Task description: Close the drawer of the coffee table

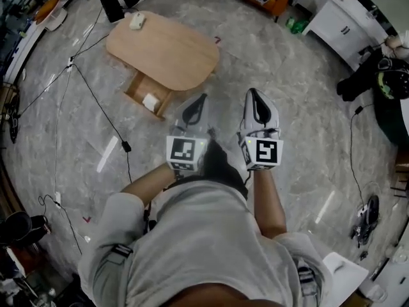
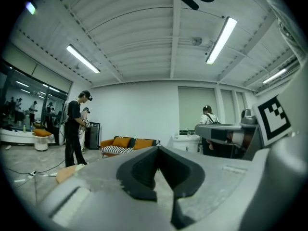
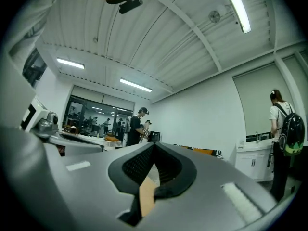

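Drawer of the coffee table is standing pulled open, lying ahead and to the left of the left gripper, well apart from it. That one and the right gripper are hovering side by side, each with jaws pressed together and gripping nothing.

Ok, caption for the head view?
Left gripper and right gripper, shut, short of the coffee table, drawer open.

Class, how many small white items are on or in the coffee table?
2: one white item on the oval wooden tabletop, another inside the open wooden drawer; more may hide underneath.
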A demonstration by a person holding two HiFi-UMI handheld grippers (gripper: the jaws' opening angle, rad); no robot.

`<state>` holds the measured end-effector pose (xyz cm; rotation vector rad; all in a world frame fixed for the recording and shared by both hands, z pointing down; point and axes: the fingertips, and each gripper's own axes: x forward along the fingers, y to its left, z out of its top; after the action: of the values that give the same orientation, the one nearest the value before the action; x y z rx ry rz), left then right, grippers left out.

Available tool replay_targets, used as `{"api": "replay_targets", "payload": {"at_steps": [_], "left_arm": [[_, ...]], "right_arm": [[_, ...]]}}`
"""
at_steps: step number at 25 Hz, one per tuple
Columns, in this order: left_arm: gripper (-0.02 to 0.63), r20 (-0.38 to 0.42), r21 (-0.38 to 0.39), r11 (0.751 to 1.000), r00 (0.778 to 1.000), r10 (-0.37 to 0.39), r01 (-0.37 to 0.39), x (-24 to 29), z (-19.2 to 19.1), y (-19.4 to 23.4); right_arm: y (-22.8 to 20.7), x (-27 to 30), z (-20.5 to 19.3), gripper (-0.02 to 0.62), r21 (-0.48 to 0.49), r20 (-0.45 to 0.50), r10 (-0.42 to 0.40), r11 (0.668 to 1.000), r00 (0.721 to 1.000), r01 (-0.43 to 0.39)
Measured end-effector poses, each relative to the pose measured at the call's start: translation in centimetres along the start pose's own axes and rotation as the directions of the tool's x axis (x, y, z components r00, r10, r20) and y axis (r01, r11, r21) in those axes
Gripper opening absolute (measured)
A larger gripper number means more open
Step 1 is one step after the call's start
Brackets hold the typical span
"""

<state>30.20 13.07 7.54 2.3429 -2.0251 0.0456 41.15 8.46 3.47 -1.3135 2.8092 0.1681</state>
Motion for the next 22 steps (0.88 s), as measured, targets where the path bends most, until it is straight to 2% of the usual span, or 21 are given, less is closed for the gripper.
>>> {"api": "replay_targets", "payload": {"at_steps": [7, 13, 15, 19, 22], "left_arm": [[0.02, -0.031, -0.012, 0.984, 0.984, 0.178, -0.178, -0.1, -1.2, 10.1], [0.021, -0.063, -0.027, 0.955, 0.954, 0.294, -0.297, 2.0, -2.1, 18.4], [0.021, -0.095, -0.026, 0.948, 0.945, 0.313, -0.317, 3.5, -3.2, 20.4], [0.021, -0.132, -0.017, 0.949, 0.941, 0.311, -0.315, 5.2, -4.1, 24.6], [0.021, -0.166, -0.025, 0.942, 0.93, 0.327, -0.335, 6.4, -4.9, 27.6]], "right_arm": [[6.5, 9.3, -1.3, 0.006, 0.036, 0.011, 0.178, 0.983, 0.984, -0.178], [10.8, 17.8, -2.8, 0.006, 0.047, -0.008, 0.309, 0.95, 0.951, -0.308], [11.2, 20.5, -4.2, 0.006, 0.067, -0.02, 0.333, 0.941, 0.943, -0.331], [13.4, 24.6, -6.3, 0.006, 0.106, -0.07, 0.36, 0.93, 0.93, -0.352], [14.9, 27.6, -7.2, 0.006, 0.138, -0.067, 0.391, 0.915, 0.918, -0.379]]}}
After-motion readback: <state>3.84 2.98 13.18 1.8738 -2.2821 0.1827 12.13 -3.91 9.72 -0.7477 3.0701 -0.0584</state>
